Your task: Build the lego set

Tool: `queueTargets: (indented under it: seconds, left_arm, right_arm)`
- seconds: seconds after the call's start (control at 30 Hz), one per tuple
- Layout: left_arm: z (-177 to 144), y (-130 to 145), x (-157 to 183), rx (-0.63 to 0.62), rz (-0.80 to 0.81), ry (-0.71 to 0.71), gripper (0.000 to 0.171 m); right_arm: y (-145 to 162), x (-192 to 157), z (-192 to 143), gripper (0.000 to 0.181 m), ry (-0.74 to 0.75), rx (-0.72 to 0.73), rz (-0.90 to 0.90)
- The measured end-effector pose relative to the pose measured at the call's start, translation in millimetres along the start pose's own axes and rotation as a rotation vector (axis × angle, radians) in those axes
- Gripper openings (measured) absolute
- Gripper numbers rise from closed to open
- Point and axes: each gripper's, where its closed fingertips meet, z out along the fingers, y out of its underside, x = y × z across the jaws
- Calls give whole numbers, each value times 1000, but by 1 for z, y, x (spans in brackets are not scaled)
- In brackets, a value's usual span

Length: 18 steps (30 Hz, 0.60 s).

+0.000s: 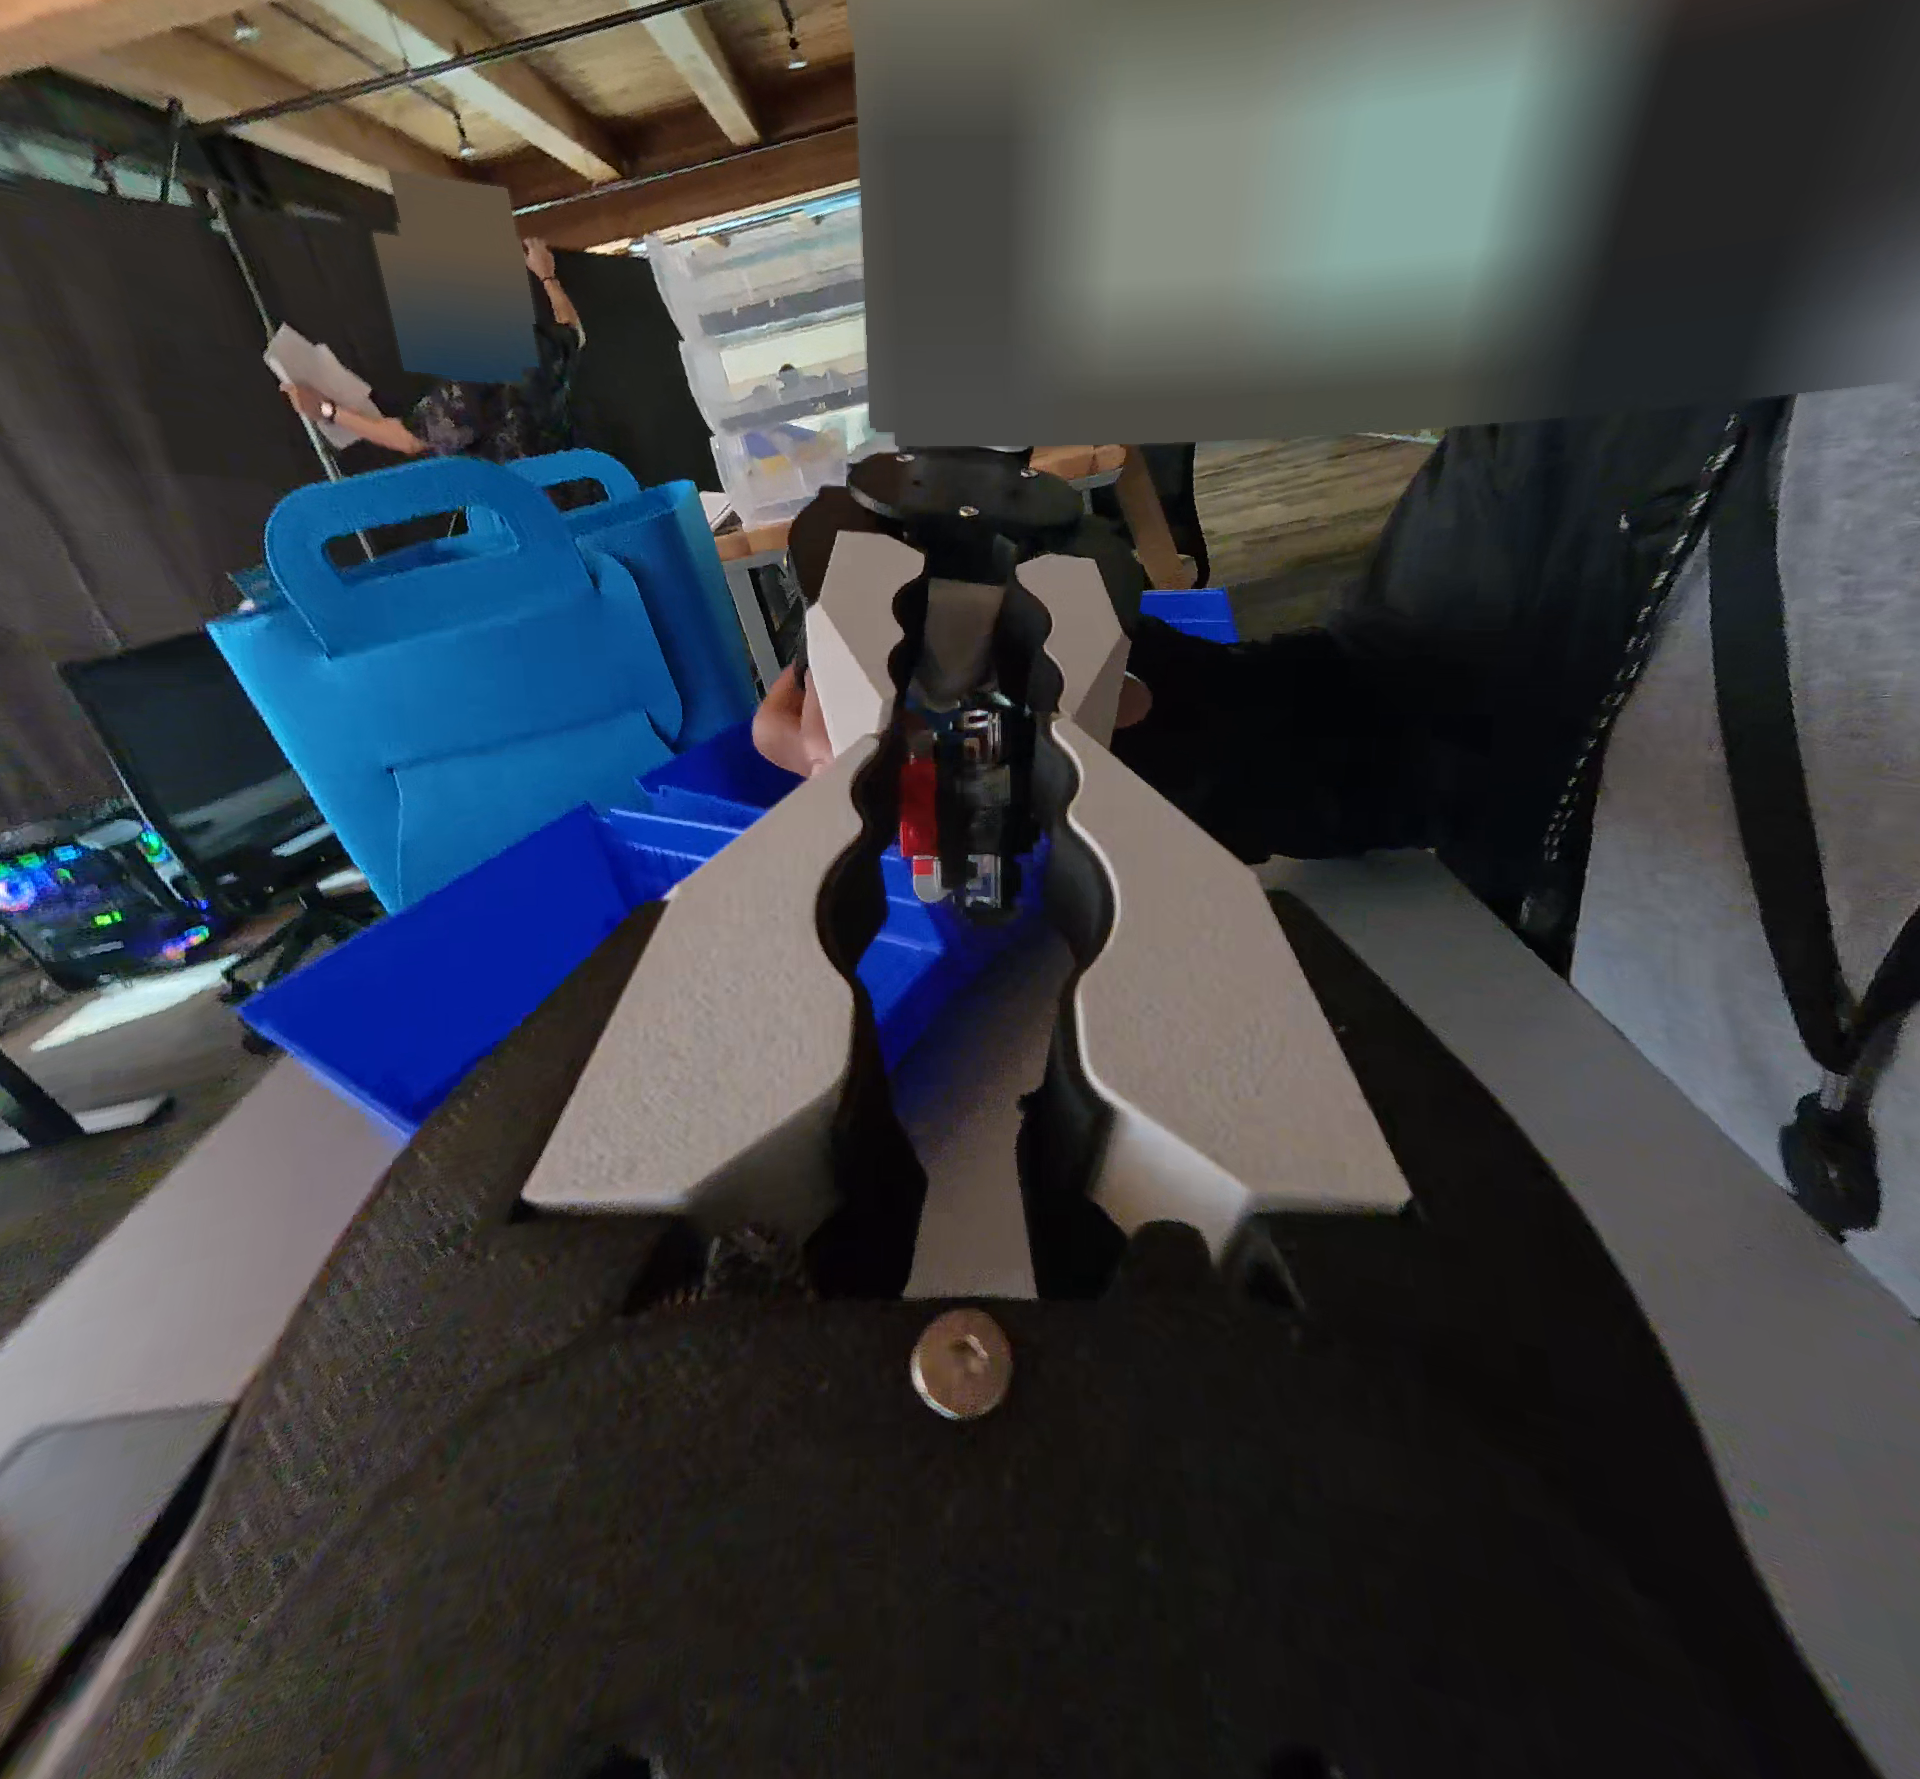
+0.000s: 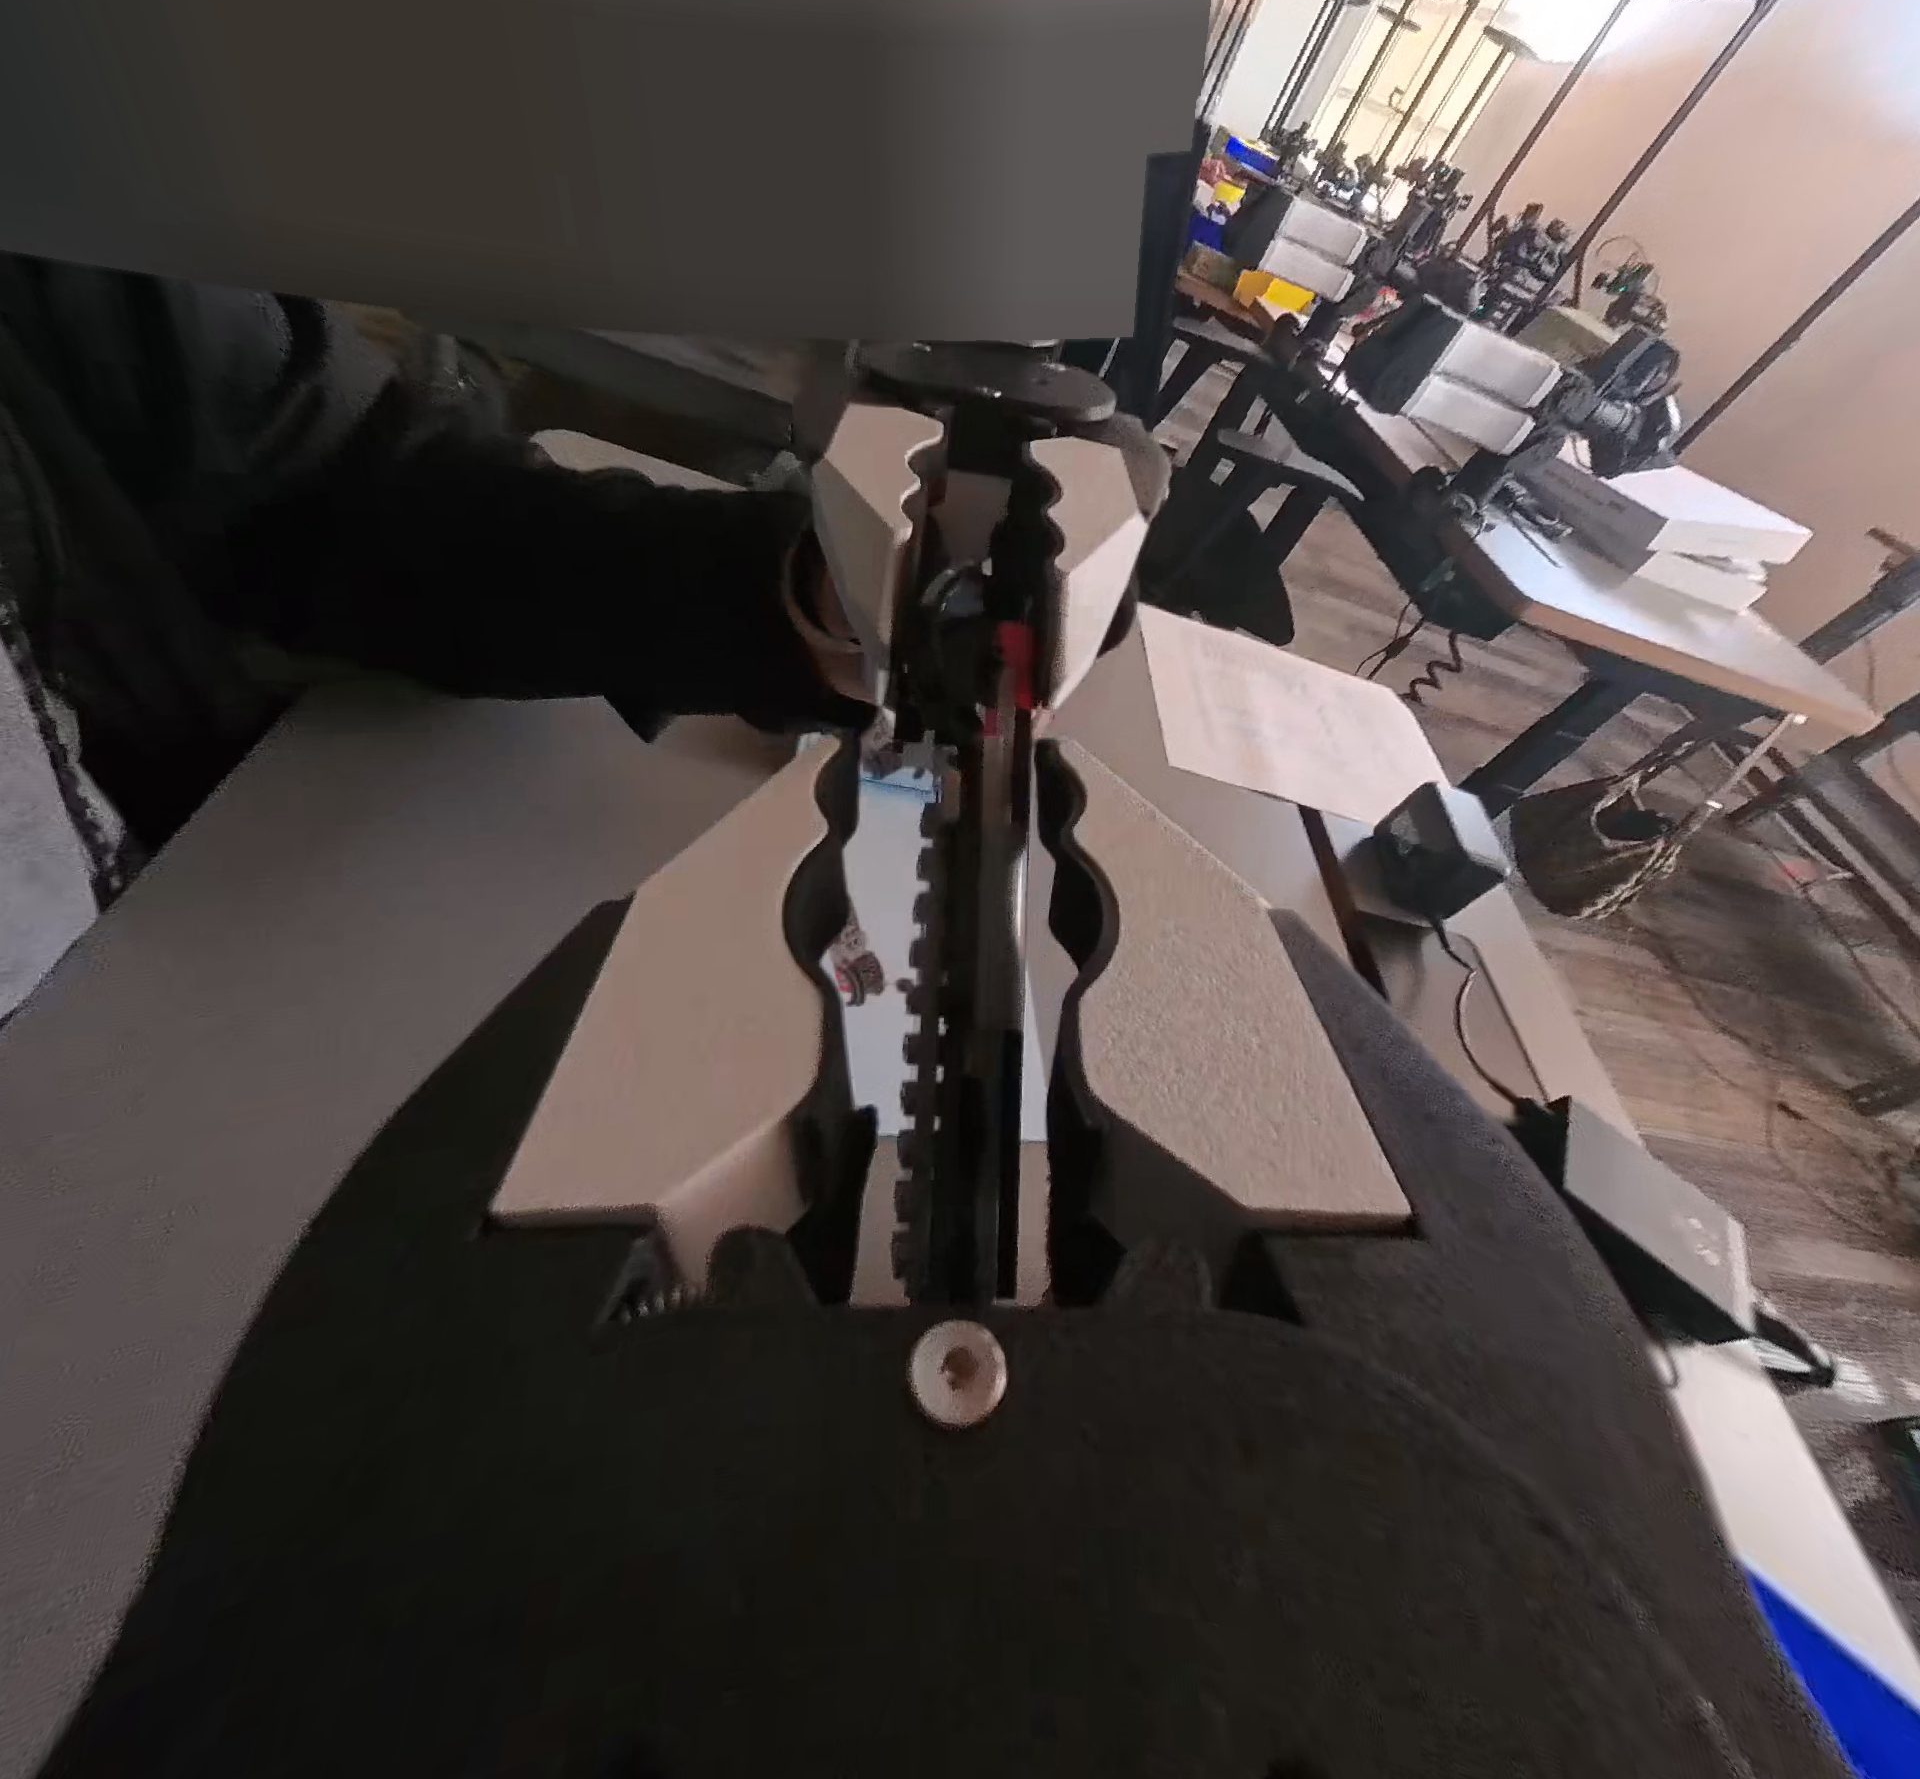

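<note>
Left wrist view showed my left hand-held gripper (image 1: 961,825) and right hand-held gripper (image 1: 971,680) facing tip to tip, both closed on one lego assembly (image 1: 956,794), its long axis running between them.

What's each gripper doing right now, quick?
Left gripper: shut on the lego build, at its red end.
Right gripper: shut on the lego build, its long black studded part.

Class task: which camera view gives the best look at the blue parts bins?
The left wrist view: the blue parts bins fill its left middle, open tops visible. The right wrist view shows only a blue corner at the bottom right edge.
</note>
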Motion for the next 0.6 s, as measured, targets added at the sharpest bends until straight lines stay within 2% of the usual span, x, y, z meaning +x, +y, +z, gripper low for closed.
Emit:
queueTargets:
  seconds: [0.2, 0.33, 0.47, 0.6]
  left_arm:
    - [5, -16, -3, 29, 84, 30, 24]
    - [6, -24, -6, 66, 71, 49, 24]
    - [8, -25, -14, 65, -39, 62, 24]
    - [11, -32, -26, 85, -213, 55, 23]
  right_arm:
    - [-8, 10, -6, 28, 42, -27, -68]
    - [-16, 14, -10, 27, 55, 6, -51]
    - [-16, 20, -12, 27, 61, 27, 15]
    - [-21, 29, -16, 26, 52, 83, 154]
